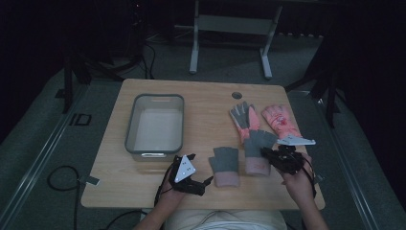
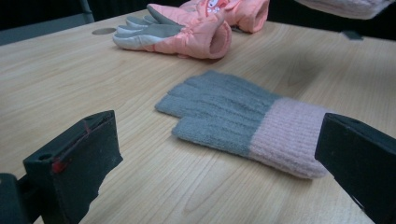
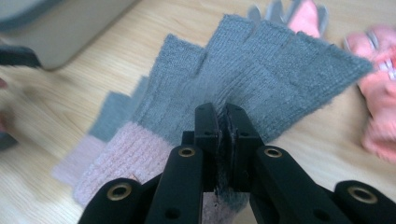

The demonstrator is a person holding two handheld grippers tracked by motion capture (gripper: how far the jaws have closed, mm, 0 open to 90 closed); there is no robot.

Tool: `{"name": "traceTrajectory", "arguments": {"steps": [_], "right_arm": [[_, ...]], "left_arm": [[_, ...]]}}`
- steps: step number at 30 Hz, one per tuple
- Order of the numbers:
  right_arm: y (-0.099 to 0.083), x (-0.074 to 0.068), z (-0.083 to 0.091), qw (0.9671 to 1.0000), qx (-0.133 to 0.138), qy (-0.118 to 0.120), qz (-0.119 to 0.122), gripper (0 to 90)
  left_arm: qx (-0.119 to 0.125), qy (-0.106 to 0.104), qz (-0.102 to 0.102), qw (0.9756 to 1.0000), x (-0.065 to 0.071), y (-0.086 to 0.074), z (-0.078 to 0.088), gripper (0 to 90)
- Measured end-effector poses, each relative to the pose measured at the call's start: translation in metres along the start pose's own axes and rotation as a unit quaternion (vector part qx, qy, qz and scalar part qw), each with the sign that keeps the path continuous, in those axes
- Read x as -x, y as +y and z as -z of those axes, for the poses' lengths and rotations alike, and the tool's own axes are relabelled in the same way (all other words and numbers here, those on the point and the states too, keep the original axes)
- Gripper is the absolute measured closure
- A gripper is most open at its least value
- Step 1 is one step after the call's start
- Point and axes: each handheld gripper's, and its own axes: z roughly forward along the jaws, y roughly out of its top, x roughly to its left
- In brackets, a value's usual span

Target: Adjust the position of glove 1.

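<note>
Two grey knit gloves with pink cuffs are at the table's near side. One knit glove [image 1: 224, 165] [image 2: 233, 116] lies flat, fingers pointing away from me. My left gripper [image 1: 200, 168] [image 2: 219, 154] stands just left of it, low over the table, open, its jaws wide apart and the glove ahead of them. My right gripper [image 1: 267, 153] [image 3: 223, 116] is shut on the second knit glove [image 1: 258, 151] [image 3: 261, 70], pinching its grey fabric near the cuff. That glove hangs lifted off the wood.
A grey bin [image 1: 129, 129] [image 3: 70, 28] stands empty at the left of the wooden table [image 1: 201, 96]. Two pink ski gloves [image 1: 245, 120] [image 1: 281, 120] lie behind the knit gloves at the right. A round cable hole [image 1: 237, 95] is near the far edge.
</note>
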Motion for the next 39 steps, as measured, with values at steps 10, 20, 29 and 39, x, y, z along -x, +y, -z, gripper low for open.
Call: {"name": "traceTrajectory", "arguments": {"steps": [10, 20, 29, 39], "right_arm": [[0.013, -0.043, -0.026, 0.9981, -0.014, 0.049, 0.036, 84.9], [-0.004, -0.059, -0.064, 0.9951, -0.057, 0.071, 0.038, 84.8], [-0.014, -0.059, -0.088, 0.9923, -0.085, 0.08, 0.042, 84.0], [-0.024, -0.056, -0.102, 0.9912, -0.097, 0.08, 0.041, 80.5]], "left_arm": [[0.002, -0.002, -0.001, 1.0, 0.001, 0.0, 0.0, 0.0], [-0.002, 0.001, -0.004, 1.0, 0.0, 0.0, 0.0, 0.0], [-0.009, 0.007, -0.005, 0.9999, 0.0, 0.0, 0.0, 0.0], [-0.017, 0.04, -0.016, 0.9989, 0.004, 0.001, -0.003, 0.0]]}}
